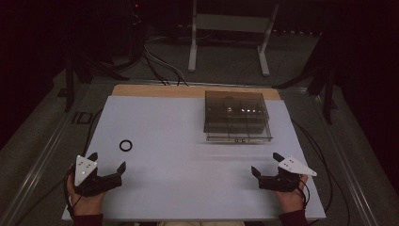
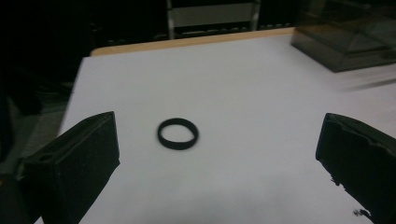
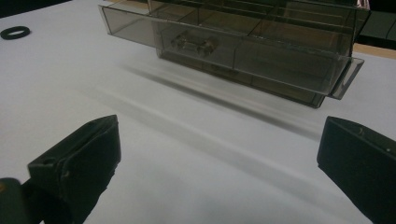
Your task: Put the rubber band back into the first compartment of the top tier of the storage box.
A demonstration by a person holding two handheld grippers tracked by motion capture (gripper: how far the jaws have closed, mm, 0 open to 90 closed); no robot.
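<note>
Black rubber ring (image 1: 125, 145) lay flat left of centre, likely light, pliable; best pinched across rim. Left gripper (image 1: 108, 162) and right gripper (image 1: 266, 163) jaws gaped wide, empty.

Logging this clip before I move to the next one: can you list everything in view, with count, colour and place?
Small black ring: one, black, flat on the white surface, left of centre, just ahead of the left gripper.
Smoky clear plastic compartment box: one, grey-tinted, far right part of the surface; front drawer appears pulled out a little.
White table surface: one, white, with a wooden strip along its far edge.
White metal stand: one, white, on the floor beyond the table.
Cables: several, dark, on the floor behind the table.
Left gripper: one, black with grey plate, near left corner, jaws open, nothing between them.
Right gripper: one, black with grey plate, near right corner, jaws open.
Hands: two, at the near edge.
</note>
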